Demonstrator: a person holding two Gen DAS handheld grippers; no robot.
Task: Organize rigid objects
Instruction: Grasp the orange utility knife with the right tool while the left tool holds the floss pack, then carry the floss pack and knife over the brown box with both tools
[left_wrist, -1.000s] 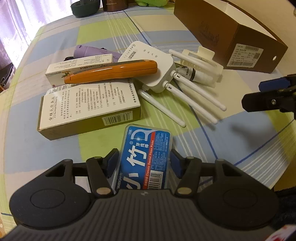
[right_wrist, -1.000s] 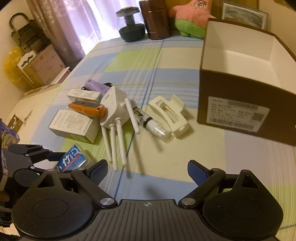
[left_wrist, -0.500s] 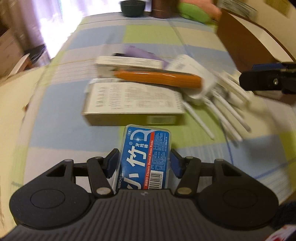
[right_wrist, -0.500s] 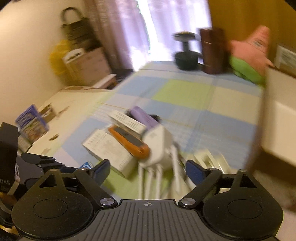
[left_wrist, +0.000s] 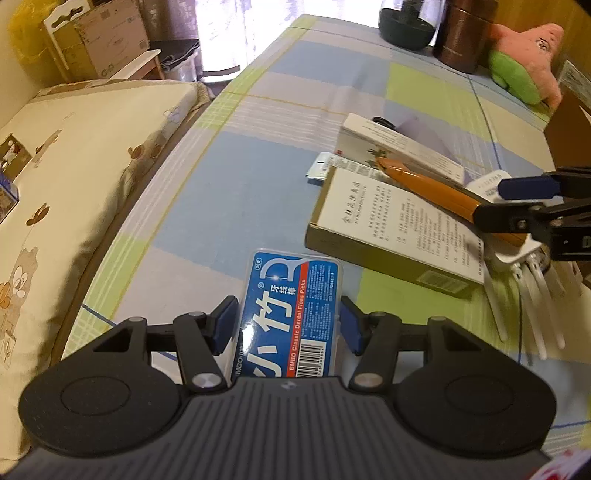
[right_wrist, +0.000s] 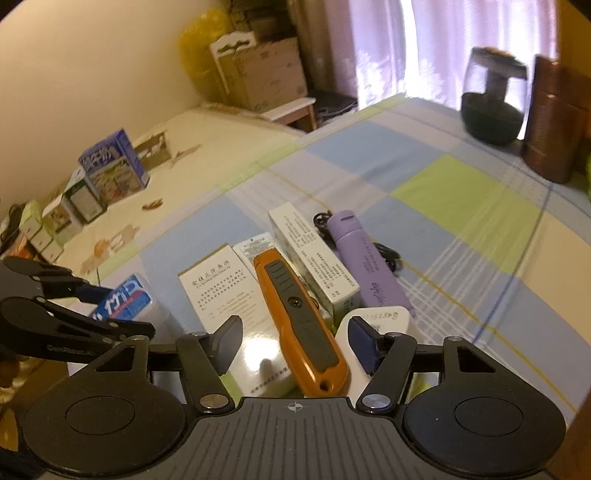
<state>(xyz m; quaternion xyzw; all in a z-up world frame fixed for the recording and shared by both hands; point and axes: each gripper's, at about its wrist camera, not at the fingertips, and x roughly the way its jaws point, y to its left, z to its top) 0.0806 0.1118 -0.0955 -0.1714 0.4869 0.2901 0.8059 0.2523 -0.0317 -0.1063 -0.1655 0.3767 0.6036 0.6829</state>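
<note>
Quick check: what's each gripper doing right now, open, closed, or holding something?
Left gripper: closed on the floss pick box.
Right gripper: open, straddling the orange utility knife, not gripping it.

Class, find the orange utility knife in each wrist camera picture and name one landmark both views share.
Left wrist view: the orange utility knife lies at the right, slanting across the printed box, partly behind the right claw.
Right wrist view: lower centre, between the open claw's fingers.
Shared landmark: the blue floss pick case.
</note>
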